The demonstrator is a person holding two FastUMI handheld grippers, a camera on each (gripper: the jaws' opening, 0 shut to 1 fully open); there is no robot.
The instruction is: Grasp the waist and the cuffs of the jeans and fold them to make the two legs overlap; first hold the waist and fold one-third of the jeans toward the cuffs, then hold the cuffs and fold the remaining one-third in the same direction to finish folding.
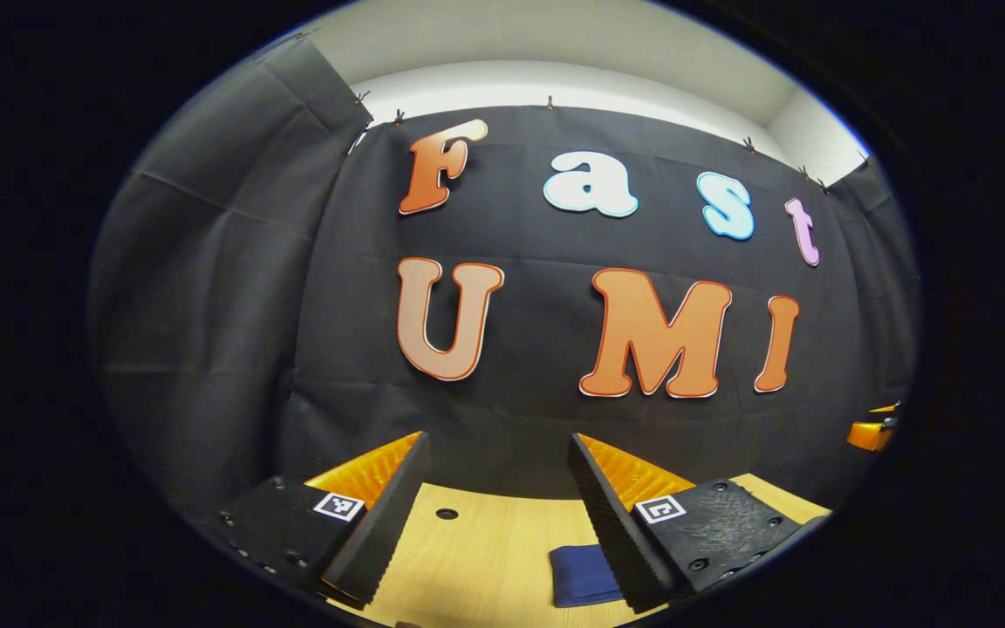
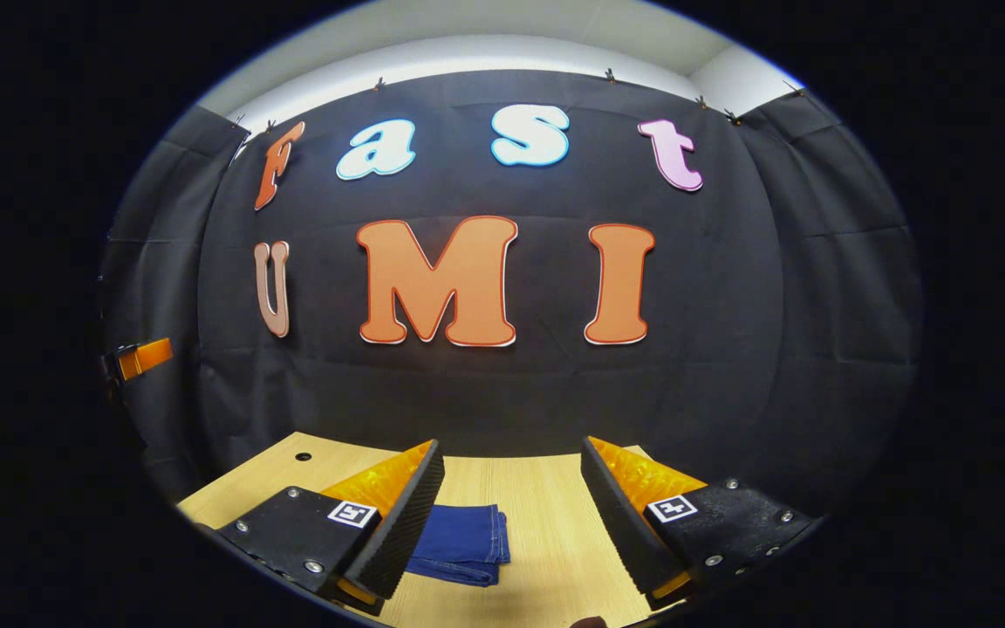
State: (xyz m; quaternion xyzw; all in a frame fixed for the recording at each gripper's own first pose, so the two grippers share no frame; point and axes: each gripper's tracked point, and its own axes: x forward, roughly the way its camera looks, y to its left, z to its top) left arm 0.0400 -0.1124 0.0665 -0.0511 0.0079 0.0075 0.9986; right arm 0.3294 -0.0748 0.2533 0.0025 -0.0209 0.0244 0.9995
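Seen in the left gripper view, the left gripper is hovering above the wooden surface with its two fingers spread wide and gripping nothing. Low in the gap between them, tucked against the inner edge of the right-hand finger and partly hidden behind it, the folded jeans are lying flat on the wood as a small dark blue block. Farther ahead between the fingertips, a small round hole is sitting in the surface. Beyond the surface's far edge the black cloth wall is rising, and out past the right-hand finger, at the far right edge, part of the other gripper is poking in.

In the right gripper view, the right gripper is likewise hanging over the surface with its fingers held wide apart and empty. The jeans are resting just beside the inner face of the left-hand finger, one edge slipping behind it, stacked layers showing along the side nearer the gap's middle; bare wood is separating them from the right-hand finger. Farther off, beyond the left-hand finger, a round hole is marking the surface near its far corner. Behind it the cloth wall is standing, and at the far left edge a piece of the other gripper is showing against it.
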